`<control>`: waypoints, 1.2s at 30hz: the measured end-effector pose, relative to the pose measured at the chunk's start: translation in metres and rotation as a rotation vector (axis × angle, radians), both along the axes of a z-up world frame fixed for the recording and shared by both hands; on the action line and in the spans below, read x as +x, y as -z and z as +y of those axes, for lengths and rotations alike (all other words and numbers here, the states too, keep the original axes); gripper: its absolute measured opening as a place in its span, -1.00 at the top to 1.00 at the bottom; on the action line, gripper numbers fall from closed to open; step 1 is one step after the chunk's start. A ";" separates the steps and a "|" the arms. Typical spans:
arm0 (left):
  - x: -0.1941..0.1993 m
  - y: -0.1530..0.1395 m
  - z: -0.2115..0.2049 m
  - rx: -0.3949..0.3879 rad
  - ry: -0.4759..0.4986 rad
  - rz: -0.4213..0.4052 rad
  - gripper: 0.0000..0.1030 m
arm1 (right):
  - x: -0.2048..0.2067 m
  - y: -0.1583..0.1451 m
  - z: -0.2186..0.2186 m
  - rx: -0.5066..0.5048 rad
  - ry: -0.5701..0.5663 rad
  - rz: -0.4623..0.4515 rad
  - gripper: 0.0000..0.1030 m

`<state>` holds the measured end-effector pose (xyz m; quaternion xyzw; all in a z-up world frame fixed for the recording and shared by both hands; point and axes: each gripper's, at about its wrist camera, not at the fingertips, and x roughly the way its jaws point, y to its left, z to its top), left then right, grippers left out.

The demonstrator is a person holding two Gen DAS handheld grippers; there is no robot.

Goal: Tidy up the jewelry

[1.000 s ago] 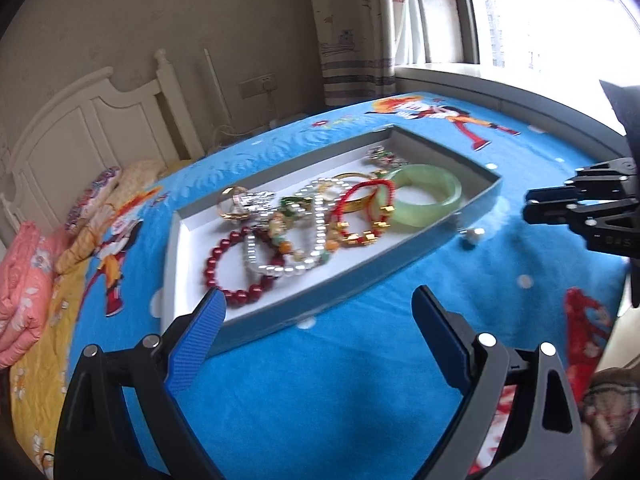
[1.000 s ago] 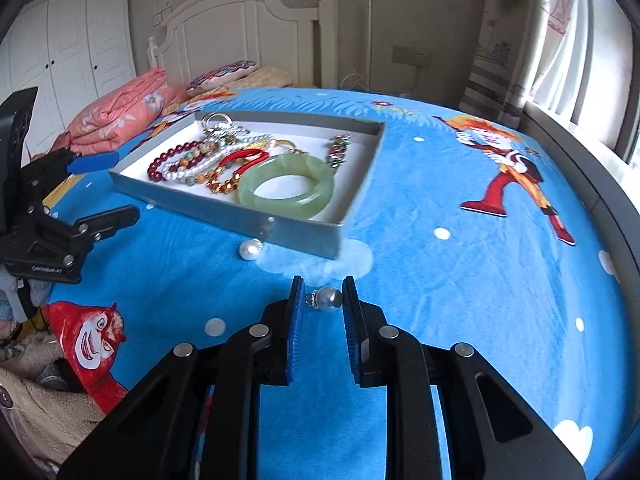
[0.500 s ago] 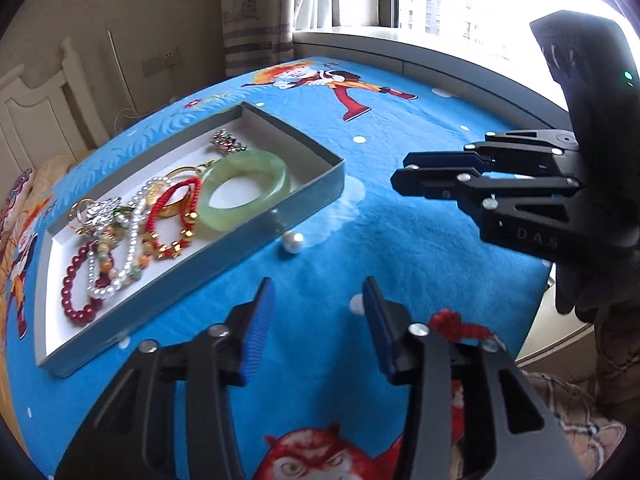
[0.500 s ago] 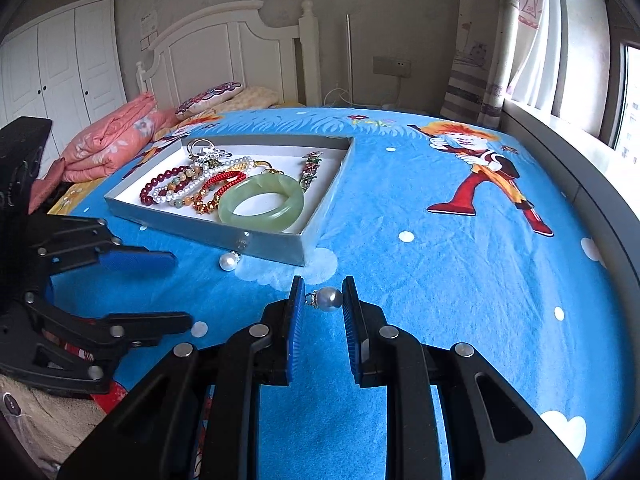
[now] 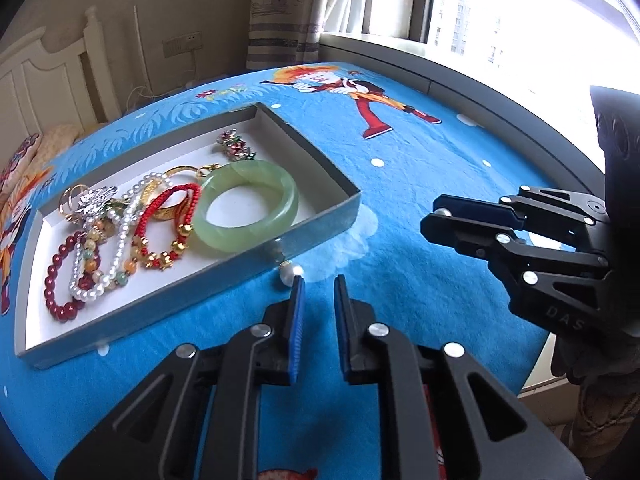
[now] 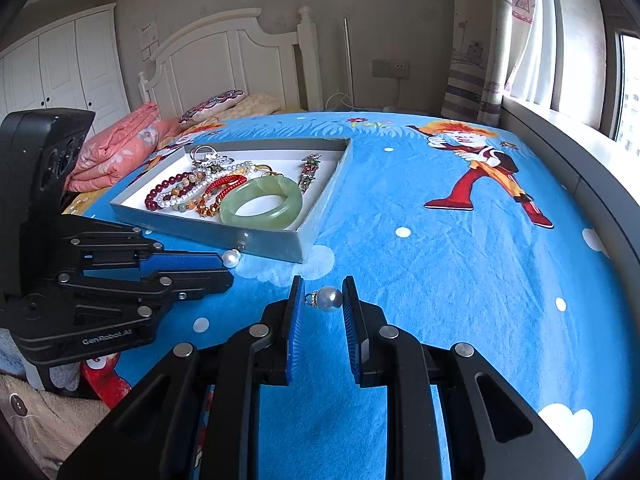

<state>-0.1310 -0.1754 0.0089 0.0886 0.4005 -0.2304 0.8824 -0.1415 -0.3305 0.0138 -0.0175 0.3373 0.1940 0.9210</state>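
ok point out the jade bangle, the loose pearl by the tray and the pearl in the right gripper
jade bangle (image 5: 250,210), left wrist view, near rim
loose pearl (image 5: 289,274), left wrist view, centre
held pearl (image 6: 329,298), right wrist view, centre

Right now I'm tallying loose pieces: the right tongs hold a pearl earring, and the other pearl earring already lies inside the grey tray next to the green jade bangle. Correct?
Not quite. The second pearl earring lies outside the shallow grey tray, on the blue cartoon bedspread against its near wall, as the left wrist view shows. The right tongs do hold a pearl earring; the green jade bangle is inside.
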 end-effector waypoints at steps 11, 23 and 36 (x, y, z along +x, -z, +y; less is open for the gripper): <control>0.017 0.009 -0.007 0.051 -0.023 -0.004 0.48 | -0.001 0.002 0.010 -0.001 -0.028 0.007 0.61; -0.012 0.001 -0.002 0.048 0.033 -0.095 0.75 | -0.005 0.004 0.010 -0.010 -0.042 0.009 0.61; -0.005 -0.031 0.064 -0.101 -0.111 -0.133 0.75 | -0.007 -0.001 0.038 -0.035 -0.103 -0.008 0.60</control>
